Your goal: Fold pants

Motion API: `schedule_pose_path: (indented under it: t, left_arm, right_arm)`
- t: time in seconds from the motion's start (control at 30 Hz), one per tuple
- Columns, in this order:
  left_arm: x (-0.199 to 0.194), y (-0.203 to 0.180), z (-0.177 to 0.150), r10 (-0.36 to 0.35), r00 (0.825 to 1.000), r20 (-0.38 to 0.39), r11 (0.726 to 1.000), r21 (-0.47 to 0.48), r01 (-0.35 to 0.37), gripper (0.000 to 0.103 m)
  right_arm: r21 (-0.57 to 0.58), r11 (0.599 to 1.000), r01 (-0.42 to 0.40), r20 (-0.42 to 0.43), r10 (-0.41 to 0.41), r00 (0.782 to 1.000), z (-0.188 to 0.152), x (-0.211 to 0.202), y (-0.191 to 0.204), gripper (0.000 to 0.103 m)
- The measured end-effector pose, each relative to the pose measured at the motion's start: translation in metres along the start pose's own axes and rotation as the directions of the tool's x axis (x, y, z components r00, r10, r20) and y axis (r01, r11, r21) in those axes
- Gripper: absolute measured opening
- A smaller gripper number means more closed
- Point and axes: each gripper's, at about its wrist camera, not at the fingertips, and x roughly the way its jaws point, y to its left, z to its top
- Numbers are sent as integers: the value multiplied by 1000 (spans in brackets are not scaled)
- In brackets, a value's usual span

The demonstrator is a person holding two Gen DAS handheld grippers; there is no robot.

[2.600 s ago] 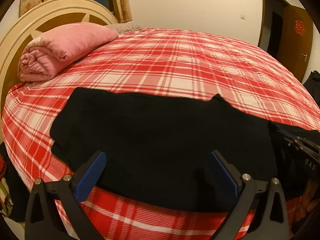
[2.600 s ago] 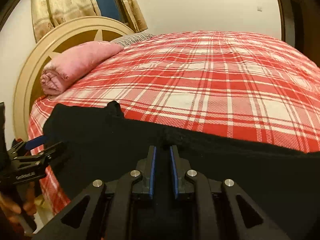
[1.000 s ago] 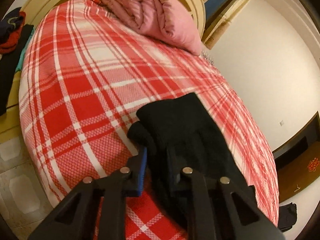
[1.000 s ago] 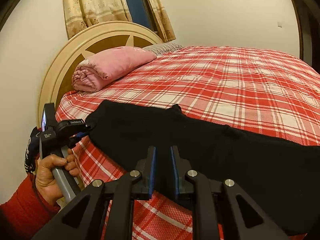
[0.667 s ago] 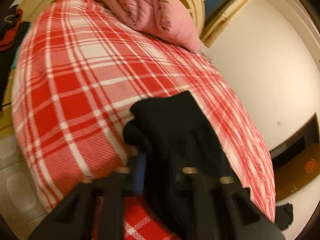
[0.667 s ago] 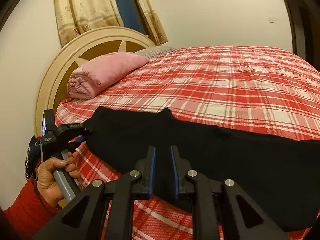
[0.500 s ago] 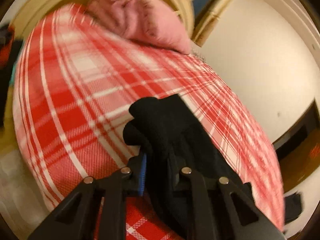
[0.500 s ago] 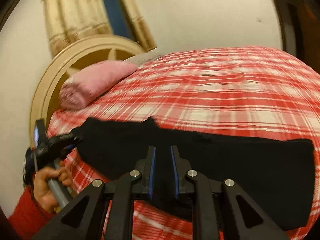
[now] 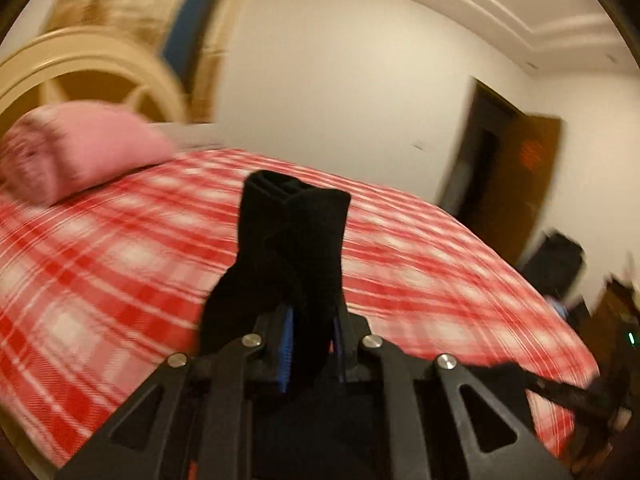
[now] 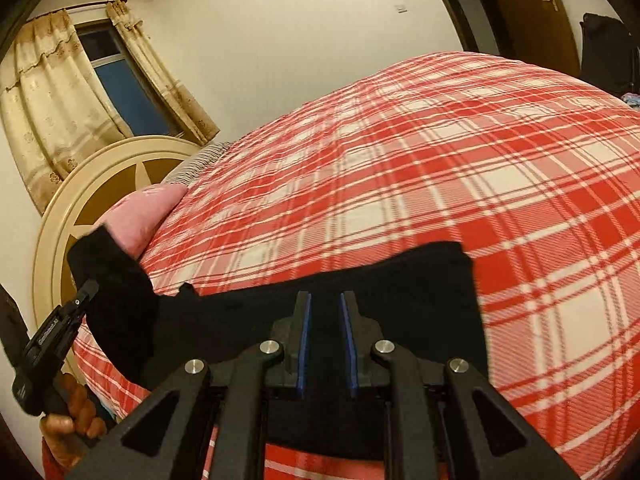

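Black pants point(image 10: 420, 300) lie along the near edge of a bed with a red and white plaid cover point(image 10: 440, 168). My left gripper point(image 9: 310, 344) is shut on one end of the pants point(image 9: 296, 240), which stands up bunched above the fingers, lifted off the bed. It also shows in the right wrist view point(image 10: 86, 294), raised at the left with the pants end draped from it. My right gripper point(image 10: 324, 340) is shut on the near edge of the pants, close to the bed.
A rolled pink blanket point(image 9: 72, 152) lies at the head of the bed by the round cream headboard point(image 10: 100, 184). A curtained window point(image 10: 120, 88) is behind it. A brown door point(image 9: 516, 184) and dark bags point(image 9: 556, 264) stand at the right.
My left gripper has lifted its end of the pants off the bed and swung it up and to the right. My right gripper still holds the near edge and has tilted.
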Motion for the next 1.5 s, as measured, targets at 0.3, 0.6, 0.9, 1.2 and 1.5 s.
schedule_pose_path:
  t: [0.3, 0.6, 0.9, 1.2, 1.5]
  left_arm:
    - [20, -93, -40, -188, 974, -127, 959, 193, 210, 17]
    - [14, -144, -72, -248, 948, -201, 894, 330, 304, 17]
    - [37, -174, -109, -185, 916, -355, 812, 470, 346, 24]
    - [5, -135, -79, -199, 926, -320, 808, 481, 340, 89]
    - [14, -44, -35, 53, 964, -261, 953, 302, 30, 89]
  right_arm:
    - [37, 999, -4, -11, 4, 1000, -8, -7, -22, 16]
    - [77, 997, 11, 5, -12, 1000, -9, -18, -41, 16]
    - [186, 979, -83, 4, 84, 996, -9, -27, -65, 28]
    - [188, 965, -183, 73, 172, 982, 10, -39, -61, 63]
    - [85, 991, -106, -113, 115, 987, -13, 14, -33, 63]
